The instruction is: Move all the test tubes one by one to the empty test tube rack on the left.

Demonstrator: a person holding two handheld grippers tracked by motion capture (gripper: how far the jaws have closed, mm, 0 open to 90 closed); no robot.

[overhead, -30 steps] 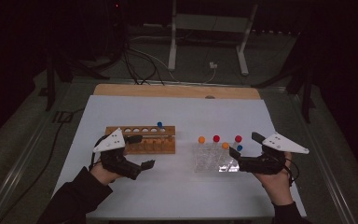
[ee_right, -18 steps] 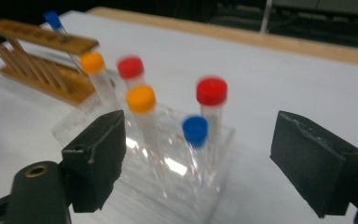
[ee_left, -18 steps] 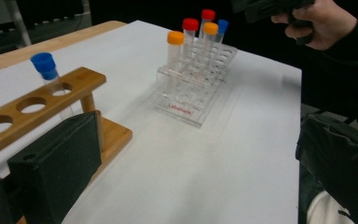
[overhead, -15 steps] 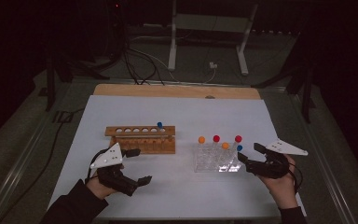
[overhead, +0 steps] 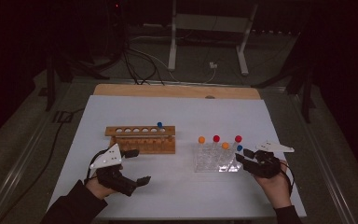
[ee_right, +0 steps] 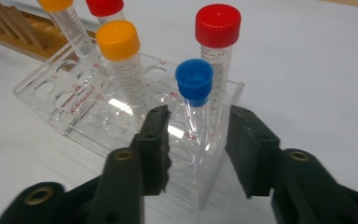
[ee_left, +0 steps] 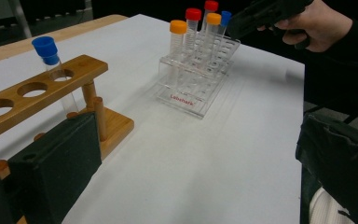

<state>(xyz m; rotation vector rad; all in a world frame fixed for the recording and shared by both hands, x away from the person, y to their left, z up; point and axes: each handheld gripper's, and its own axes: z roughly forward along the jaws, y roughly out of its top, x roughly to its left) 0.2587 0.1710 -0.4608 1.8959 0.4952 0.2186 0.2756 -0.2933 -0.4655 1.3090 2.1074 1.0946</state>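
My right tool (ee_right: 196,135) sits low in the middle of the right gripper view, its jaws apart and just been closing, with the blue-capped tube (ee_right: 194,88) standing between them; I cannot see the pads pressing on it. That tube stands upright in the near corner of the clear rack (ee_right: 42,84), close beside a red-capped tube (ee_right: 218,28) and an orange-capped tube (ee_right: 118,42). In the high view my right tool (overhead: 244,157) is at the lower right of the frame, right at the clear rack's (overhead: 200,165) right edge, where the blue cap (overhead: 239,148) shows. My left tool (overhead: 137,165) rests at the lower left of that frame, jaws wide apart and holding nothing, just in front of the wooden rack (overhead: 140,137). A second blue-capped tube (ee_left: 49,56) stands in the wooden rack's (ee_left: 23,93) end hole, upper left of the left gripper view. Everything stands on the white table (overhead: 177,112).
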